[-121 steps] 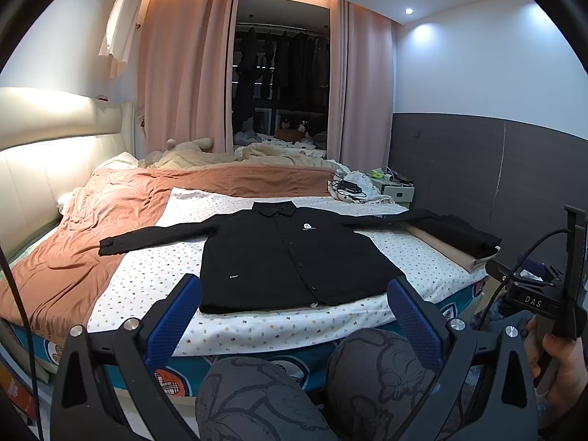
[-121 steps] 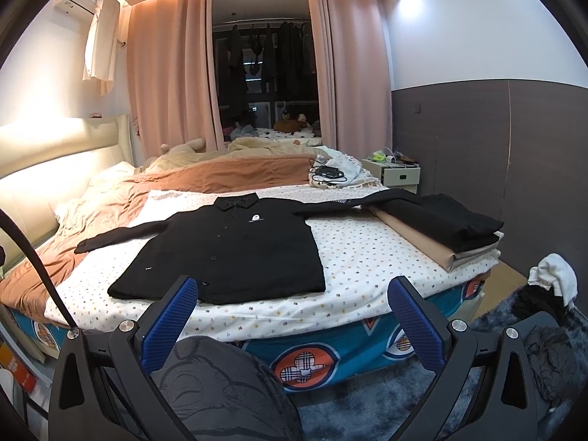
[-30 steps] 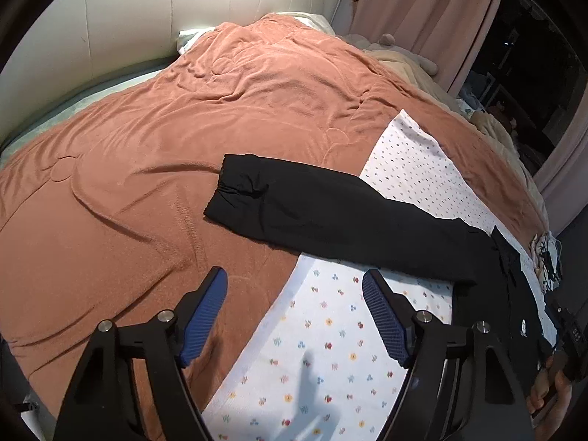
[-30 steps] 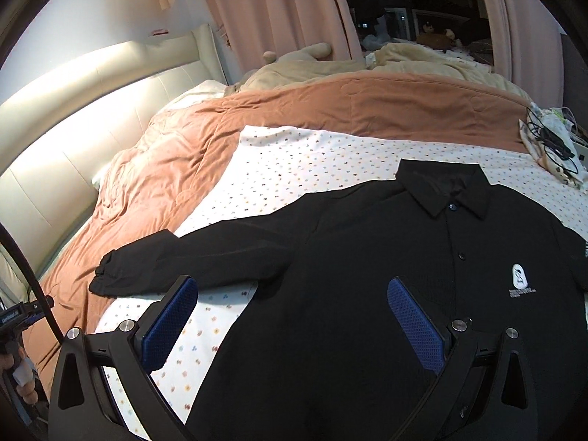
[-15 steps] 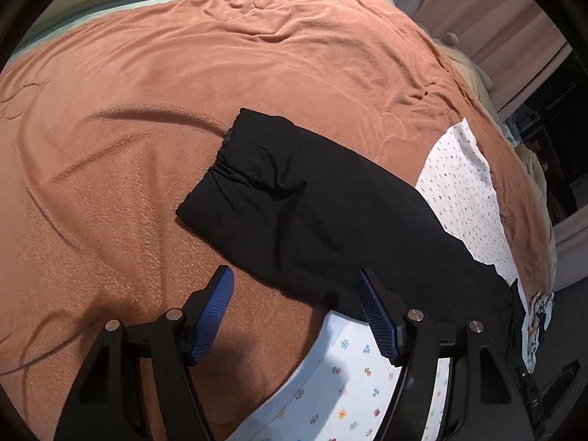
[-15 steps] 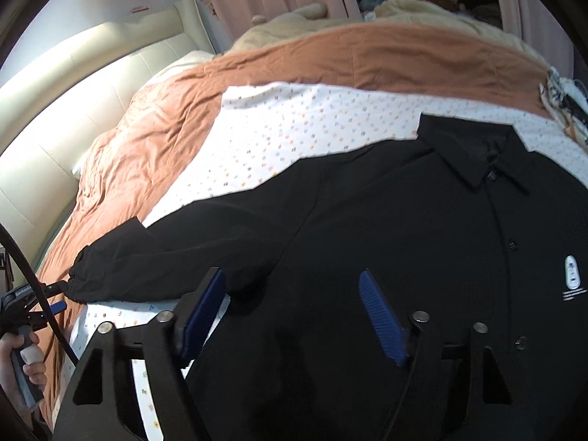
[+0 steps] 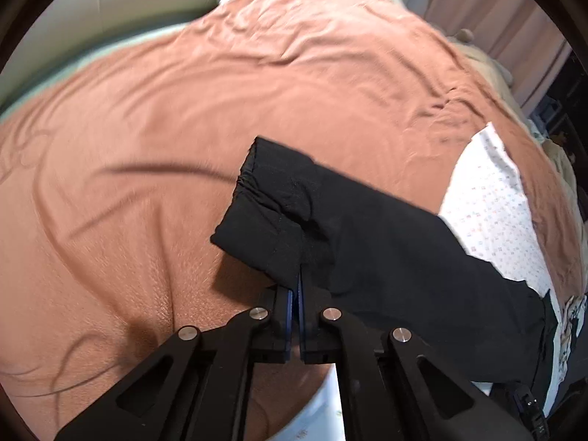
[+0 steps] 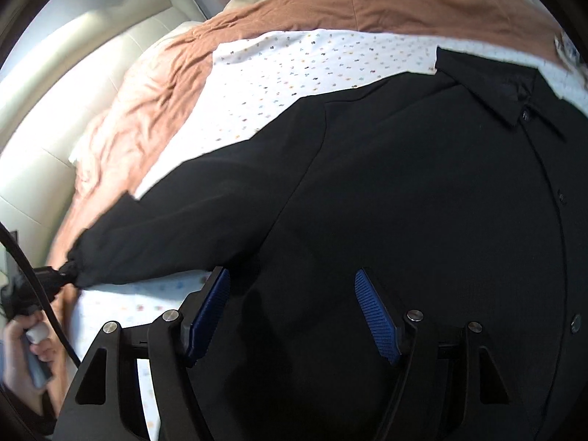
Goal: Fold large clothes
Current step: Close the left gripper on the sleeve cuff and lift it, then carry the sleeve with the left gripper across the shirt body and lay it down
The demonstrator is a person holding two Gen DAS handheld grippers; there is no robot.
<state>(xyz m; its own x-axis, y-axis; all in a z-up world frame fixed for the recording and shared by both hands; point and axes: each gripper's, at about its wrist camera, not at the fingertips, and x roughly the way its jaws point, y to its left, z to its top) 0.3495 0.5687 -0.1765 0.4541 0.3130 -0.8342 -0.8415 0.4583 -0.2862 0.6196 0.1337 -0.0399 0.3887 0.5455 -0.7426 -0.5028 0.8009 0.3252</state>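
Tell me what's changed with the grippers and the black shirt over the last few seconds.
The left gripper moved in from the foot of the bed and closed on the sleeve cuff. The right gripper moved over the black shirt, narrower but still open. The shirt still lies flat on the bed.

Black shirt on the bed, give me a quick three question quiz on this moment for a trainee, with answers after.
1. True or false: the left gripper is shut on the sleeve cuff of the black shirt.
2. Multiple choice: the right gripper is A) shut on the collar, B) open above the shirt body near the underarm, C) out of view.
3. Fill the blank: the cuff lies over the ____-coloured blanket, not the dotted sheet.

Key: 1 true; 2 B; 3 orange-brown.
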